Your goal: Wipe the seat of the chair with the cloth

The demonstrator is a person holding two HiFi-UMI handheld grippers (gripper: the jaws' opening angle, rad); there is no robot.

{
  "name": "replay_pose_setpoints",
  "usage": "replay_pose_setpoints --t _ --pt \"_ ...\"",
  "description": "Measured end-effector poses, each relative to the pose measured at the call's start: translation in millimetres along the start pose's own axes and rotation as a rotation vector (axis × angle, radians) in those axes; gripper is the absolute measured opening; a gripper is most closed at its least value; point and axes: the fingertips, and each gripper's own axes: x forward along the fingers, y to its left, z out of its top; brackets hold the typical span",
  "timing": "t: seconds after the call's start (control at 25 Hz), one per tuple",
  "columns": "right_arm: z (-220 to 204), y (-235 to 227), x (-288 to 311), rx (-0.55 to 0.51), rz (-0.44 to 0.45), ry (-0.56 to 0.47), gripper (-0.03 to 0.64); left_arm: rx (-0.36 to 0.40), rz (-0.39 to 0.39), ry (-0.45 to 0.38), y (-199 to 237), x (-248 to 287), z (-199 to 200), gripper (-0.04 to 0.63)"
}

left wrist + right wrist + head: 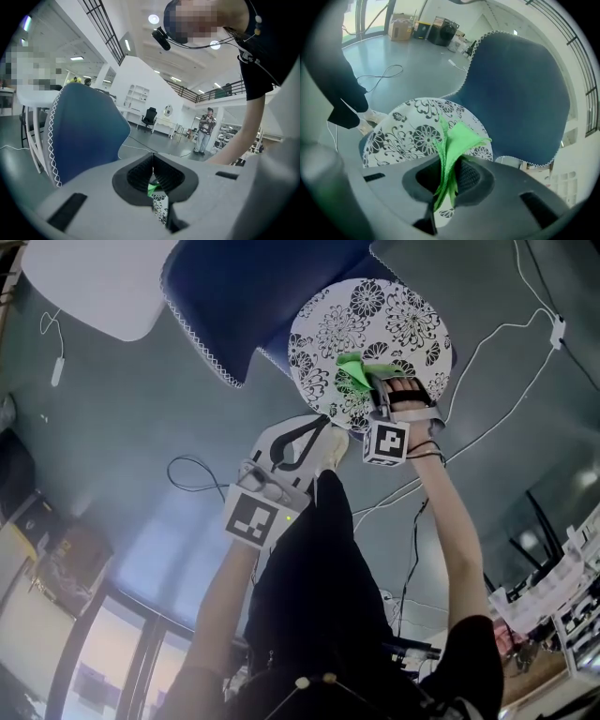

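The chair has a dark blue back (244, 287) and a round white seat with black flowers (375, 324). A green cloth (354, 371) hangs crumpled over the seat's near part, with my right gripper (375, 390) shut on it. In the right gripper view the cloth (457, 140) sticks out from the right gripper (449, 180), with the seat (408, 136) beneath and the chair back (515, 93) behind. My left gripper (317, 423) is off the seat's near left edge, shut and holding nothing. In the left gripper view the left gripper (153, 176) has its pads touching, beside the chair back (84, 131).
A white tabletop (94, 282) stands left of the chair. Cables (506, 409) trail over the grey floor to the right. The person's shoe (333, 446) is just under the seat's near edge. Racks (562, 596) stand at far right. A person (205, 129) stands far off.
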Motion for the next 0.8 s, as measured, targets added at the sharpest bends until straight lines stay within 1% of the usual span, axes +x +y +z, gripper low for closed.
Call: replay_pose_setpoints --t 0.36,0.56,0.64,0.8 --pt "-44 -81 33 -0.024 -0.074 0.076 0.052 -0.005 -0.003 0.028 4 -2 -4 0.008" --pt "-73 -109 53 -0.045 -0.083 0.129 0.052 0.022 -0.033 0.054 0 -2 -11 0.007" --pt "-83 -120 60 -0.05 -0.103 0.15 0.052 0.039 -0.051 0.073 -3 -2 -15 0.008" --pt "-104 -141 75 -0.015 -0.131 0.192 0.052 0.034 -0.071 0.08 -10 1 -17 0.008"
